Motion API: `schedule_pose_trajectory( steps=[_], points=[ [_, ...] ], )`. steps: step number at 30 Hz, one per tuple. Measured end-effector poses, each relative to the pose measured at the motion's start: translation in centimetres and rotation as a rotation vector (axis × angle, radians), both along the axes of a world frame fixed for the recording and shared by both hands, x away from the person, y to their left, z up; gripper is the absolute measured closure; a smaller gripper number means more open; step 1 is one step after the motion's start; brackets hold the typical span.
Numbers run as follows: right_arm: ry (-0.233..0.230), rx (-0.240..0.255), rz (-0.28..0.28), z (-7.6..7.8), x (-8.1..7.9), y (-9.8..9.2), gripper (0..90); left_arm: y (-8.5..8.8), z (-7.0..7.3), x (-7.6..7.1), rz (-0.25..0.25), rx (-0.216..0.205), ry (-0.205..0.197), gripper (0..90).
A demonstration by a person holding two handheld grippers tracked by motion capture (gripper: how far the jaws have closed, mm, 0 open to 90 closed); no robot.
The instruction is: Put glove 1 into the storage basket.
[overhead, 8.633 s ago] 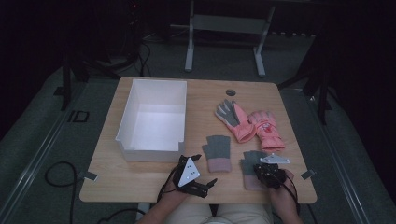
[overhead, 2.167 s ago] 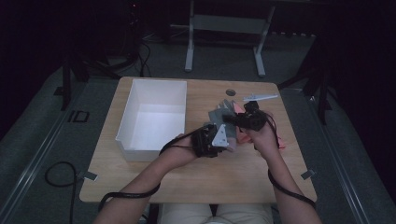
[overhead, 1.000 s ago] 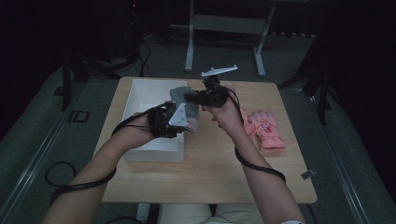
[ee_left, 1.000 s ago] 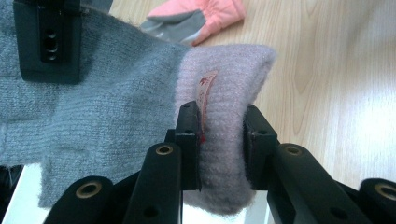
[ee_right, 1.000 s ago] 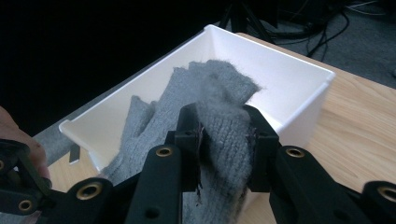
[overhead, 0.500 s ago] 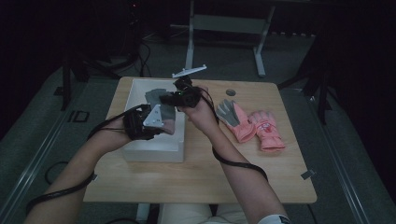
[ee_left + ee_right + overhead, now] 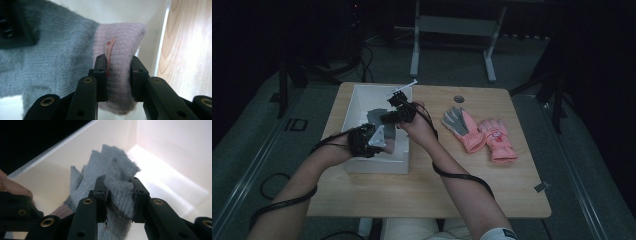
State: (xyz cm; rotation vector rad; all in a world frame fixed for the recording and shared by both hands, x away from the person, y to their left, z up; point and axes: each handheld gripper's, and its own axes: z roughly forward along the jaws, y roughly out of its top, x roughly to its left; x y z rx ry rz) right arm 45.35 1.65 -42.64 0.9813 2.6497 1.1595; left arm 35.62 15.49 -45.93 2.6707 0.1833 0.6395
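A grey knit glove (image 7: 377, 120) with a pale pink cuff (image 7: 120, 45) hangs stretched between both grippers inside the white box (image 7: 357, 97). My left gripper (image 7: 118, 75) is shut on the pink cuff, near the box's front wall. My right gripper (image 7: 119, 200) is shut on the grey finger end (image 7: 112, 170), farther back in the box. In the high view the left gripper (image 7: 364, 142) sits at the box's front and the right gripper (image 7: 398, 111) over its right wall.
A pair of pink ski gloves (image 7: 482, 134) lies on the wooden table (image 7: 452, 190) to the right of the box. A small round dark object (image 7: 458, 99) sits near the far edge. Cables trail from both grippers along the forearms.
Both hands have carried the grey glove left and down, from above the box's right side into the box.
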Motion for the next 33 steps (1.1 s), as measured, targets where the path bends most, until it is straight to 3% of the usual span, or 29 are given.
schedule_pose_trajectory(
  steps=[1,4,7,11,15,17,19,21,22,25,29,31,33],
  points=[
    [-0.003,-0.012,-0.004,-0.2,0.1,0.0,71.3,-0.2,-0.2,0.1,-0.01,0.004,0.0,72.0],
    [-0.006,-0.044,-0.018,-0.6,0.3,0.1,71.2,-1.2,-0.7,0.6,-0.029,0.101,-0.016,72.0],
    [-0.011,-0.088,-0.028,-1.0,0.5,0.5,71.1,-2.1,-1.2,1.0,-0.036,0.158,-0.01,71.9],
    [-0.007,-0.135,-0.043,-1.6,1.0,0.9,70.9,-3.0,-2.3,1.8,-0.037,0.21,-0.007,71.8],
    [-0.02,-0.197,-0.043,-1.9,1.1,1.6,70.1,-3.5,-3.2,2.7,-0.019,0.219,0.018,71.8],
    [-0.024,-0.236,-0.043,-2.0,1.1,1.9,67.9,-3.6,-3.8,3.0,-0.004,0.185,0.044,71.8],
    [-0.032,-0.241,-0.039,-2.1,1.1,2.0,64.0,-3.7,-4.2,3.5,-0.01,0.25,0.068,71.6],
    [-0.035,-0.216,-0.033,-1.9,1.1,1.8,57.7,-3.8,-4.9,3.6,0.012,0.268,0.068,69.7],
    [-0.037,-0.205,-0.038,-1.8,1.1,1.7,56.7,-3.8,-5.0,3.9,-0.004,0.294,0.08,68.4],
    [-0.041,-0.188,-0.035,-1.5,1.1,1.2,52.3,-3.6,-5.1,4.0,0.063,0.279,0.095,63.1],
    [-0.048,-0.145,-0.037,-0.7,1.0,0.5,49.4,-3.5,-4.3,4.2,0.068,0.263,0.093,55.4],
    [-0.047,-0.113,-0.04,-0.1,0.9,0.0,47.5,-3.4,-3.9,4.1,0.094,0.19,0.1,51.9],
    [-0.054,-0.078,-0.045,0.8,0.8,-0.7,46.8,-3.3,-3.3,4.0,0.095,0.158,0.101,49.0]
  ],
)
